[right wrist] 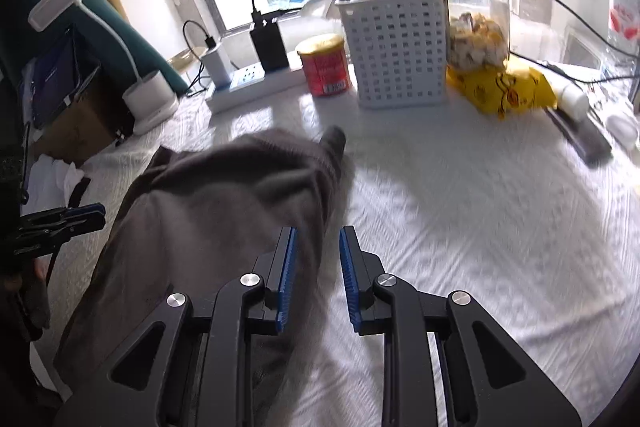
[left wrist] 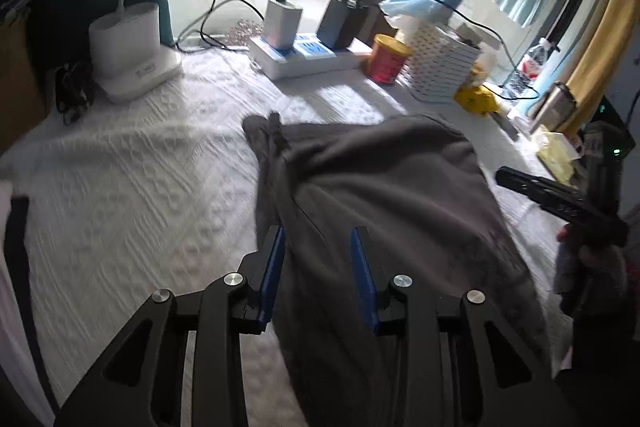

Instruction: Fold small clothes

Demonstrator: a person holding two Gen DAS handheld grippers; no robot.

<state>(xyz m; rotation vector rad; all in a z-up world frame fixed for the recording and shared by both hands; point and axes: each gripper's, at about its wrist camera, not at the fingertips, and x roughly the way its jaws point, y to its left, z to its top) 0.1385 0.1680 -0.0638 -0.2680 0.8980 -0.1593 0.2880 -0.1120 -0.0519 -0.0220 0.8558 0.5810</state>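
A grey garment (left wrist: pixel 392 195) lies bunched on the white textured cloth (left wrist: pixel 132 187) over the table. My left gripper (left wrist: pixel 318 239) is open, its blue pads just above the garment's left side, nothing between them. In the right wrist view the garment (right wrist: pixel 224 203) lies left of centre. My right gripper (right wrist: pixel 318 239) is open and empty at the garment's right edge. The other gripper shows at the right edge of the left wrist view (left wrist: pixel 560 199) and at the left edge of the right wrist view (right wrist: pixel 60 223).
Along the back stand a white desk lamp (left wrist: pixel 132 47), a power strip with chargers (left wrist: pixel 296 55), a red can (right wrist: pixel 324 67), a white basket (right wrist: pixel 400 51), a yellow bag (right wrist: pixel 504 87) and a jar (right wrist: pixel 476 23). A cardboard box (right wrist: pixel 76 123) sits at the left.
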